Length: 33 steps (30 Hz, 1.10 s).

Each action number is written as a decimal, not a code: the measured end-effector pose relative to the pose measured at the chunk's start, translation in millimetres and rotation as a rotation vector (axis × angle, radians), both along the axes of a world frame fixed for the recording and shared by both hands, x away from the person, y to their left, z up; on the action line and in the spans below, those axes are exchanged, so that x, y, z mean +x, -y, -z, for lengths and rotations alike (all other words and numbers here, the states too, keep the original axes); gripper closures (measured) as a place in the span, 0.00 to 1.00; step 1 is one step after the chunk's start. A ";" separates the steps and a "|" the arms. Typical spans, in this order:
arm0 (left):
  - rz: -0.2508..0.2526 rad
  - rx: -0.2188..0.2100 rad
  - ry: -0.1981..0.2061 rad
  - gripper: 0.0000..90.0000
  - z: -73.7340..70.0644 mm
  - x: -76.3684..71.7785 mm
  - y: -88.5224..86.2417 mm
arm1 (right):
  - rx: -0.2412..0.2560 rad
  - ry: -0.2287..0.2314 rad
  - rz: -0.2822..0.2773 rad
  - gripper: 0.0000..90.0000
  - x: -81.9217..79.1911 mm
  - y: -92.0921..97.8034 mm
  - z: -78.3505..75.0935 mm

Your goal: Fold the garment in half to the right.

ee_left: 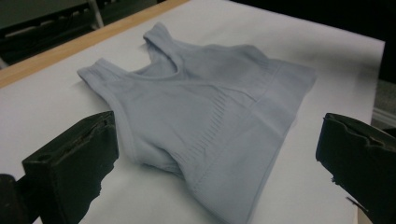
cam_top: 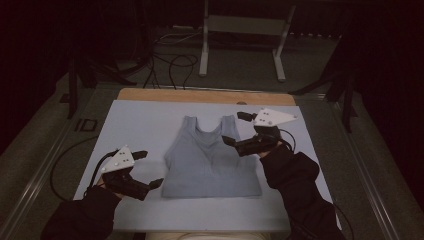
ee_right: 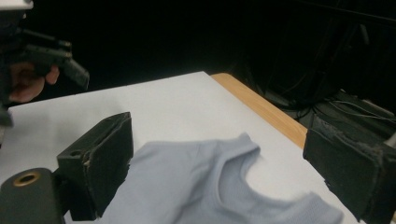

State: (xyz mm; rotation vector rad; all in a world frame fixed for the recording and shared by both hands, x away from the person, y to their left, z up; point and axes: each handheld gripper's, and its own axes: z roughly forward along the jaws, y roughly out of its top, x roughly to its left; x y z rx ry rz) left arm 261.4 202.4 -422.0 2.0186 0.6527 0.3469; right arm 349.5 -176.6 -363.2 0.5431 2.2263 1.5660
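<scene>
Black sleeves come in from the near edge of the desk (cam_top: 145, 220), each hand holding a gripper. The left gripper (cam_top: 148, 169) sits low near the front left, jaws spread wide apart and empty, just beside the lower left corner of the top. A pale grey-blue tank top (cam_top: 210, 160) lies flat in the middle of the white sheet covering the desk, hem toward the person, straps pointing away. The right gripper (cam_top: 234, 128) hangs by the top's right strap, jaws also wide apart, holding nothing. Beyond the sheet a strip of bare wood (cam_top: 205, 95) shows along the far edge, then dark floor with loose cables (cam_top: 172, 62) and a grey metal stand (cam_top: 240, 30).
</scene>
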 end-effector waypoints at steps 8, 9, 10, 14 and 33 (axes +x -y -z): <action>-0.055 0.018 -0.023 0.00 9.5 2.7 12.9 | 0.002 -0.038 -0.031 0.10 32.9 -36.7 1.2; -0.063 0.024 -0.028 0.00 11.4 3.2 14.6 | 0.001 -0.040 -0.031 0.10 37.0 -41.1 2.0; -0.063 0.024 -0.031 0.00 13.0 3.5 15.8 | 0.000 -0.048 -0.036 0.10 41.2 -45.6 3.0; -0.084 0.050 -0.051 0.00 21.8 3.6 23.4 | -0.014 -0.070 -0.044 0.10 58.1 -63.2 10.3; -0.160 0.055 -0.210 0.00 62.5 8.1 35.4 | -0.075 -0.187 -0.028 0.10 119.0 -123.2 56.1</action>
